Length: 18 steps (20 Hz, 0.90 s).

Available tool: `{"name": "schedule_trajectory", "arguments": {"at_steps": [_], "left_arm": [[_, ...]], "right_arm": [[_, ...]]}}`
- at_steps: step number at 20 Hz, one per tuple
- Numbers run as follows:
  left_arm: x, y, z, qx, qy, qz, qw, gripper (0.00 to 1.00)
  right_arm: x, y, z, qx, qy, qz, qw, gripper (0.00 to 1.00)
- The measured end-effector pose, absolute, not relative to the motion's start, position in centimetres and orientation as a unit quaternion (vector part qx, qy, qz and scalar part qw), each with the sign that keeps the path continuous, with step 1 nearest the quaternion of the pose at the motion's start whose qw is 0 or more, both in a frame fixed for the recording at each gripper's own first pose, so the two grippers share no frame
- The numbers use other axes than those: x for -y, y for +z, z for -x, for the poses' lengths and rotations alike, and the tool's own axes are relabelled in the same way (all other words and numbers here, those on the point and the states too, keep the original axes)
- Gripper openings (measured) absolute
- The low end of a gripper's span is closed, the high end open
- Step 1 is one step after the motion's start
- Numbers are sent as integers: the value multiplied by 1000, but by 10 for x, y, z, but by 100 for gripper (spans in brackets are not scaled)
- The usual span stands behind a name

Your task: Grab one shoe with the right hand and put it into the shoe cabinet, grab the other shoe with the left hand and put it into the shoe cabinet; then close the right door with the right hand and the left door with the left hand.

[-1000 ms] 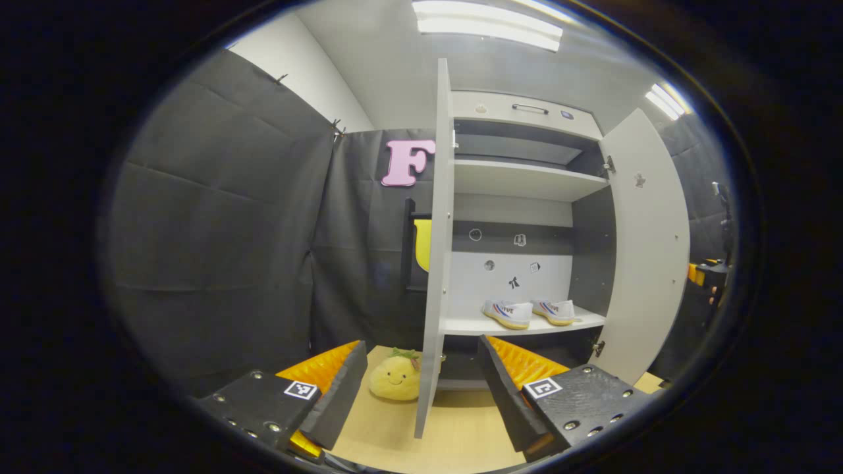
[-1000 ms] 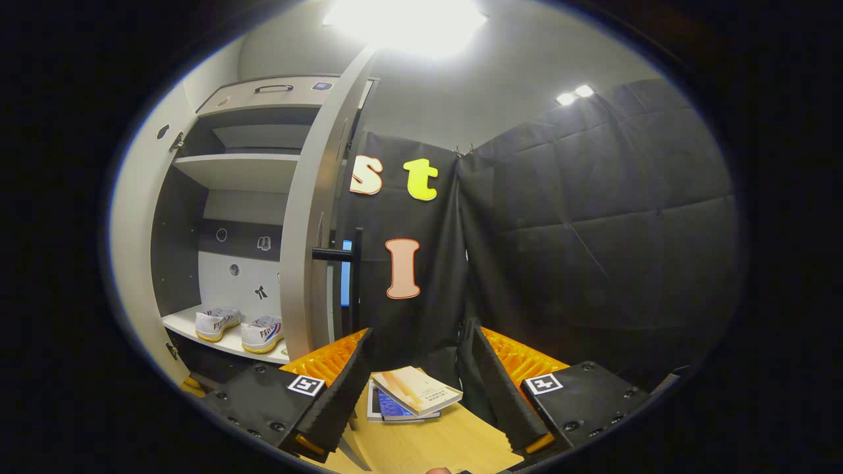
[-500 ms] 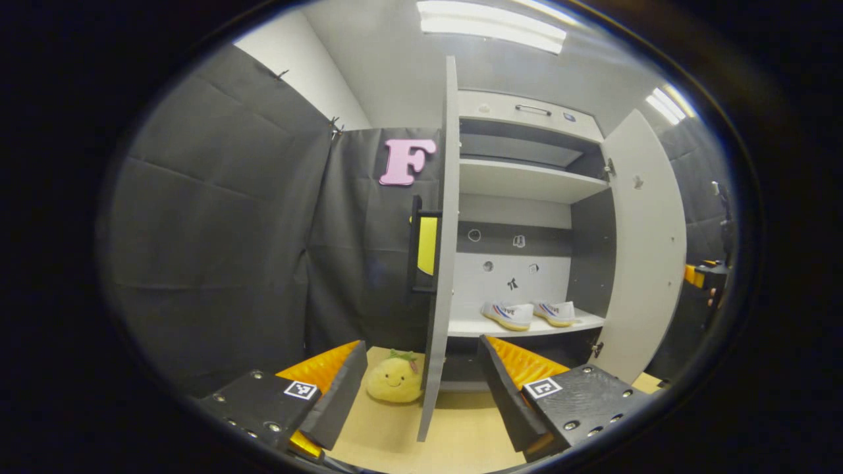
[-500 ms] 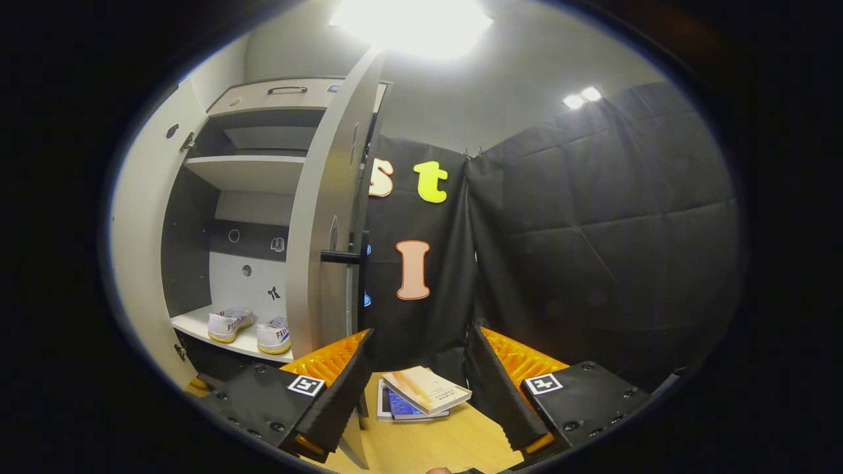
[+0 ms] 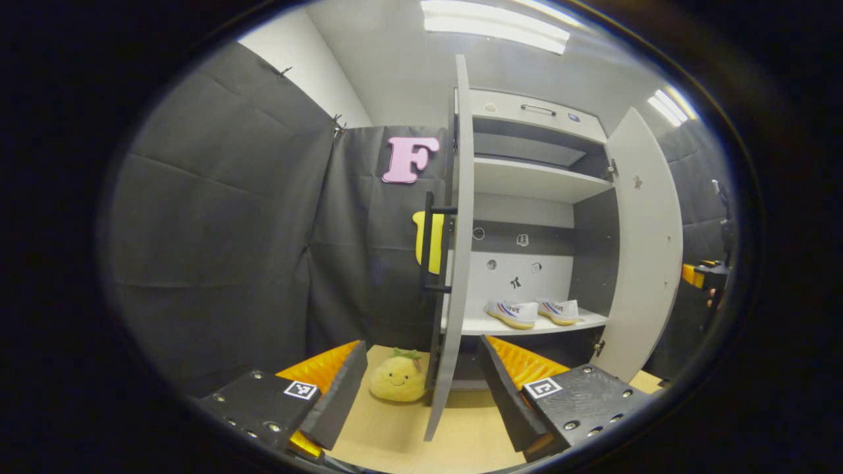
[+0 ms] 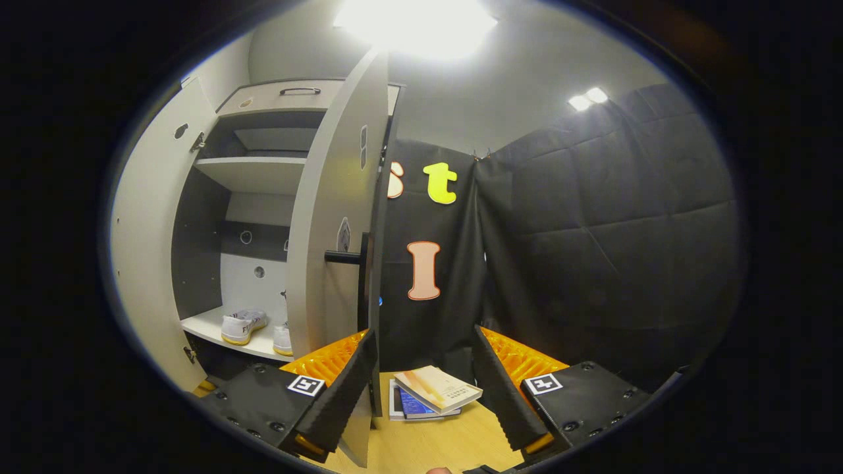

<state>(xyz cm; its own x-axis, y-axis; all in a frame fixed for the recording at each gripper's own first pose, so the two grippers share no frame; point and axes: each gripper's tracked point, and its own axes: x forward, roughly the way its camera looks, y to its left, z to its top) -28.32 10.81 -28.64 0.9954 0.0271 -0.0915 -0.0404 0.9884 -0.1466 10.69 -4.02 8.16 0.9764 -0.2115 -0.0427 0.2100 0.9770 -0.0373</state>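
Doors (image 6: 332, 217) are hanging stiff, light on hinges; I am bringing both grippers (image 5: 421, 388) (image 6: 421, 388), released, toward their handles (image 6: 352, 260).

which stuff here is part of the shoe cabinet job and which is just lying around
Part of the job:
- pair of white canvas shoes
- grey shoe cabinet
- its left door
- its right door

Lying about:
- yellow smiling plush toy
- stack of paperback books
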Motion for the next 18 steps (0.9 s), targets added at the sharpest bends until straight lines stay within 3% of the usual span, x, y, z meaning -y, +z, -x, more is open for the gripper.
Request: {"name": "schedule_trajectory", "arguments": {"at_steps": [12,16,18], "left_arm": [[-130,-291,294,-45,34,76,996,96],[-135,-290,296,-43,40,73,996,96],[-139,-290,295,-42,45,72,996,96]], "right_arm": [[7,85,-106,-16,-79,7,997,91],[-18,86,-113,-18,-50,7,999,95],[-31,85,-116,-20,-34,6,999,92]]}}
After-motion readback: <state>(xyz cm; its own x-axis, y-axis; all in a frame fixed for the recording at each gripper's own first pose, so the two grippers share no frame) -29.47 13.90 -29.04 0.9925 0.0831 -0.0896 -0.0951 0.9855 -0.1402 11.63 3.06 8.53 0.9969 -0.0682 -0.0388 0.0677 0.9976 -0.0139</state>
